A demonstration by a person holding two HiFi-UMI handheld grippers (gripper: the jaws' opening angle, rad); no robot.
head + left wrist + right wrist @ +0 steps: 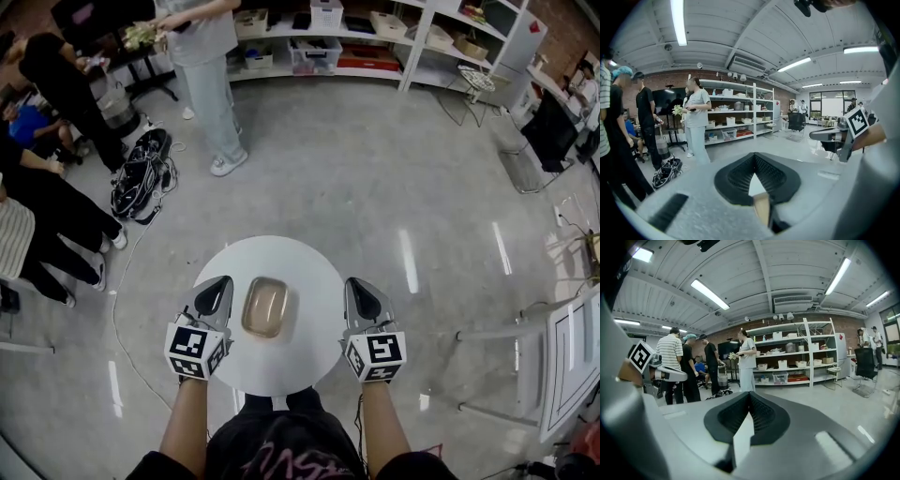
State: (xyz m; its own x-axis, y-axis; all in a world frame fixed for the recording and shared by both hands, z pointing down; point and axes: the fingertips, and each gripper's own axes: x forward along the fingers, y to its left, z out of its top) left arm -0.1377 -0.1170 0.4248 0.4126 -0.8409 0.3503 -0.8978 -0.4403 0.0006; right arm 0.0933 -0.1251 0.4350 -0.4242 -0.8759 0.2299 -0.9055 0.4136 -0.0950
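Observation:
A tan rounded-rectangle dish (266, 307) lies in the middle of a small round white table (281, 258). My left gripper (223, 280) rests on the table just left of the dish, its jaws closed to a point and holding nothing. On the other side of the dish my right gripper (352, 281) sits the same way, shut and empty. In the left gripper view the black ribbed pads (768, 169) meet at the tip, and the right gripper (833, 135) shows off to the side. In the right gripper view the pads (761, 412) also meet, with the left gripper (669, 375) visible at the left.
Several people stand or sit at the far left (56, 84), one in light clothes (211, 66). A black bag (141, 178) and a cable lie on the grey floor. White shelving (328, 42) lines the back. A white frame (562, 361) stands at the right.

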